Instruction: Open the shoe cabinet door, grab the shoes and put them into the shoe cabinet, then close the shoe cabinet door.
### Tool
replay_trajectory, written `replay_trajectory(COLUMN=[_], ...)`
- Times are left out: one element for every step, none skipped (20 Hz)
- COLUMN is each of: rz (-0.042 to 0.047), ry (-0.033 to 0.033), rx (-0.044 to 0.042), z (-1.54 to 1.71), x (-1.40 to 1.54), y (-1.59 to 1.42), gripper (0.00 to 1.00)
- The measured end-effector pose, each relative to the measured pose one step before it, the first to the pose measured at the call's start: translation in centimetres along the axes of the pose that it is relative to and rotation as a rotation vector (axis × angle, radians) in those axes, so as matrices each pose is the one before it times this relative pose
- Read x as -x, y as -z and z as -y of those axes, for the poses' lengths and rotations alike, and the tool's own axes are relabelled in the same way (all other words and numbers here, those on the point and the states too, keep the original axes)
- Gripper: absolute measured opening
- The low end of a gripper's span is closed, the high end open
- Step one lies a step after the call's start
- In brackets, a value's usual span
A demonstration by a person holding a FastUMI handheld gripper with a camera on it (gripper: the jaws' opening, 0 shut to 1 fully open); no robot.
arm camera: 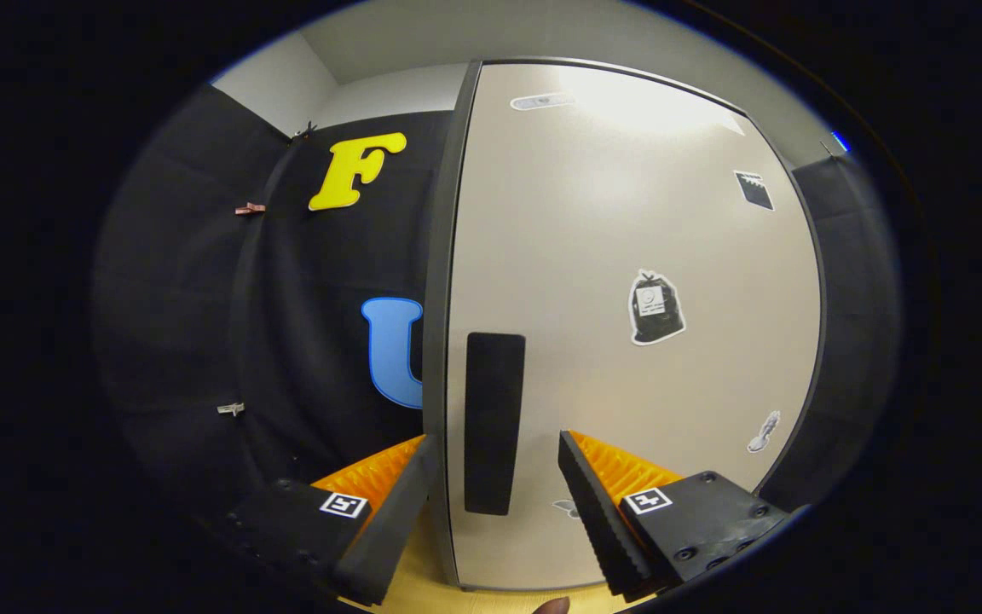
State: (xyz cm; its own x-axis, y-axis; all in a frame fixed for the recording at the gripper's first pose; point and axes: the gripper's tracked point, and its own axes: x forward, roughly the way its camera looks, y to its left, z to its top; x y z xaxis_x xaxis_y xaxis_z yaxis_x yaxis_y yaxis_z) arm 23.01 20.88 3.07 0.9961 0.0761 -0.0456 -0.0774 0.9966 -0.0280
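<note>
Far left, the black cloth wall (201, 298) carries three small clips: one near the top (303, 130), one pinkish (249, 208), one pale lower down (231, 409). Next right comes your shoe cabinet door (627, 256), one pale panel with a dark edge strip (440, 273) along its left side. From here you can't tell for sure whether it sits fully closed or slightly ajar. One dark vertical handle (493, 422) sits low on the door, just right of that edge.

Your gripper (495, 477) has its two fingers spread apart, clamped on nothing. The left finger (393, 512) lies over the door's left edge, the right finger (597, 512) is out over the door face, and the handle stands between them, just ahead. Contact with the handle can't be judged.

Stickers on the door, counted: one pale strip up top (542, 101), one dark square upper right (753, 189), one black bag shape mid-door (655, 307), one small pale figure lower right (765, 431), one partly hidden beside the right finger (566, 507). That makes five.

Below the door, a light wooden surface (423, 588) shows between the fingers. A fingertip (552, 606) pokes in at the very bottom.
</note>
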Motion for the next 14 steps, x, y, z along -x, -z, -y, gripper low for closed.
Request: replay_trajectory(rz=[-0.00870, -0.00848, -0.00725, -0.01837, 0.00621, -0.00192, -0.00425, 0.00627, 0.00047, 0.00013, -0.00382, -0.01252, -0.00462, -0.00083], ry=[-0.00101, 0.00536, 0.00214, 0.01913, 0.03838, 0.01676, 0.00128, -0.00114, -0.00095, -0.00808, -0.00646, -0.00995, -0.01331, -0.01172], rx=[-0.01656, -0.01895, -0.02230, -0.01497, -0.00321, -0.01237, -0.00510, 0.01187, 0.01186, 0.00273, -0.00377, -0.00801, -0.00168, 0.00248], z=[-0.450, -0.108, -0.240, 0.207, 0.662, 0.202, 0.010, -0.046, -0.048, 0.131, 0.054, 0.007, -0.072, -0.095], x=[-0.560, -0.436, -0.571, -0.233, 0.210, -0.534, 0.566, -0.547, 0.569, -0.370, 0.205, 0.086, 0.317, 0.509], y=[0.220, 0.083, 0.133, 0.230, -0.226, 0.019, -0.137, 0.081, -0.134, 0.227, -0.121, 0.079, 0.077, -0.096], gripper=[0.90, 0.85, 0.81, 0.73, 0.68, 0.59, 0.50, 0.41, 0.41, 0.34, 0.27, 0.27, 0.21, 0.20])
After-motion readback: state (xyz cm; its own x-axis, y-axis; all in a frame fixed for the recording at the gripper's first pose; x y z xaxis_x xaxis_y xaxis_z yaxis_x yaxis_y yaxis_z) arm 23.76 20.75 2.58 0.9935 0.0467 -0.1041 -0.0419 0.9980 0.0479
